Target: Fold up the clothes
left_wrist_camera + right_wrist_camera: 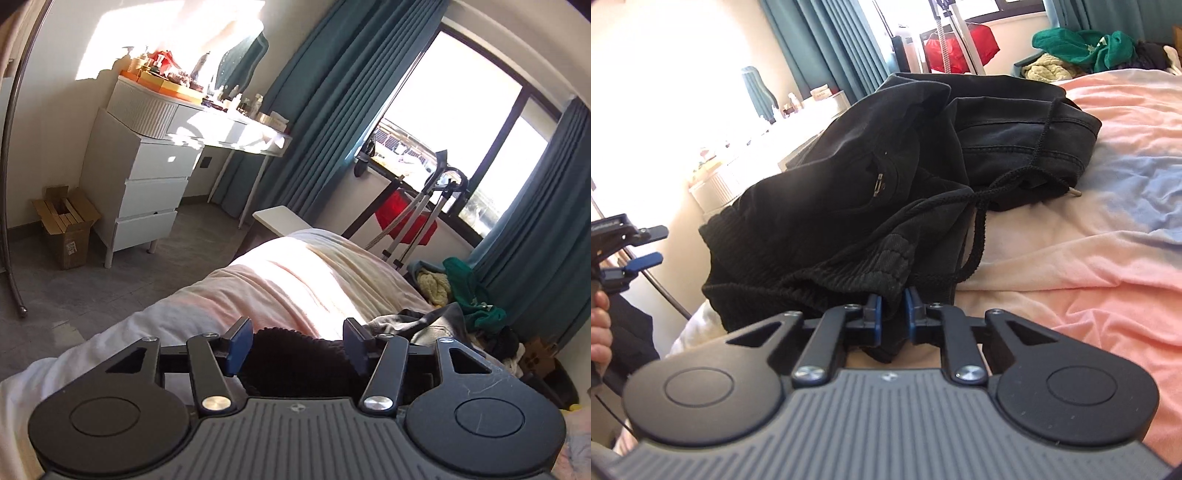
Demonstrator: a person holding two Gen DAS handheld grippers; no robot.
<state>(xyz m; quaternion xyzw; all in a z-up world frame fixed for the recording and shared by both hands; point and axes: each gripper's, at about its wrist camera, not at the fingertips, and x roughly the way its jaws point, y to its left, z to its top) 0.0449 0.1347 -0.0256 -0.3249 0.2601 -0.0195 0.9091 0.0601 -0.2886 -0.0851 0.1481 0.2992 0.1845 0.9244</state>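
Between my right gripper [893, 308] fingers, clenched tight, sits the ribbed hem of the black hoodie [886, 177]. From there the hoodie stretches away across the pink bedspread [1108, 258], hood farthest from me, drawstring [979, 236] trailing beside it. My left gripper [297, 347] stands spread wide, released, at the hoodie's near left edge.

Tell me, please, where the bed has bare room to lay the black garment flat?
Free: the pink sheet right of the garment, up to the drawstring. Crowded: the far corner, with the green clothes and yellow knit.
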